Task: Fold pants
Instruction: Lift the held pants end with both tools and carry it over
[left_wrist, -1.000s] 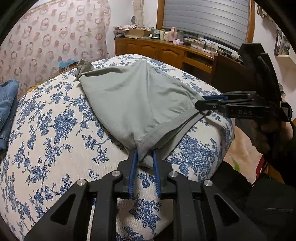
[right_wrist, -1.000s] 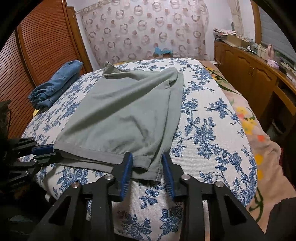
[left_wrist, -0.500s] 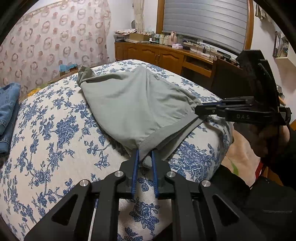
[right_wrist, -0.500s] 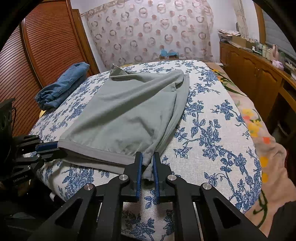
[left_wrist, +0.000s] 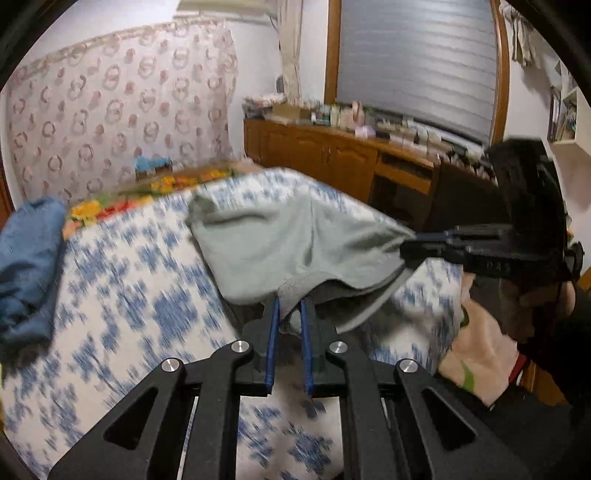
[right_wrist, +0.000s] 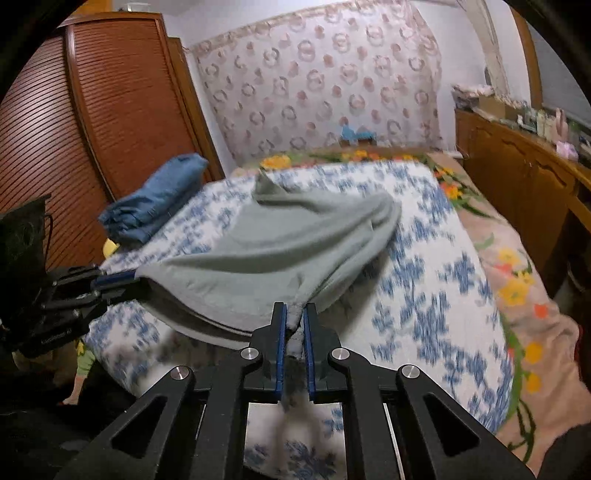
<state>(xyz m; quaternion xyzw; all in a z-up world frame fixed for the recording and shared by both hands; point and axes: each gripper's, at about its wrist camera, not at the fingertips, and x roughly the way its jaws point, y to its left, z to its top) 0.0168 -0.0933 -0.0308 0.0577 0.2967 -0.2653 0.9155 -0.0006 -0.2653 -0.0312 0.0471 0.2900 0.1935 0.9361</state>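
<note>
Motion blur is smearing the blue floral bedspread (left_wrist: 122, 295) in both wrist views, so its pattern is hard to make out, and the bottles and boxes crowding the wooden sideboard (left_wrist: 332, 155) are too small and soft to name. The underside of the grey-green pants (left_wrist: 295, 236) is lying in shadow, and the person's hand (left_wrist: 532, 306) behind the right gripper (left_wrist: 410, 247) is showing only as a dark, partly hidden shape. One pair of pants is lying on the bed, its long axis running from the near edge to the far end, with the near hem lifting off the cover and sagging between two held corners while the far end is resting on the bedspread as a small peak (right_wrist: 266, 186). Two grippers are in play: the left gripper (left_wrist: 290, 314) is closing its blue pads (left_wrist: 273, 332) on the hem's left corner, with cloth pinched between them, and the right gripper (right_wrist: 293, 317) is sitting clamped on the hem's right corner, jaws nearly together. One folded stack of blue denim (right_wrist: 155, 199) is lying at the left edge of the bed, well apart from the pants.
</note>
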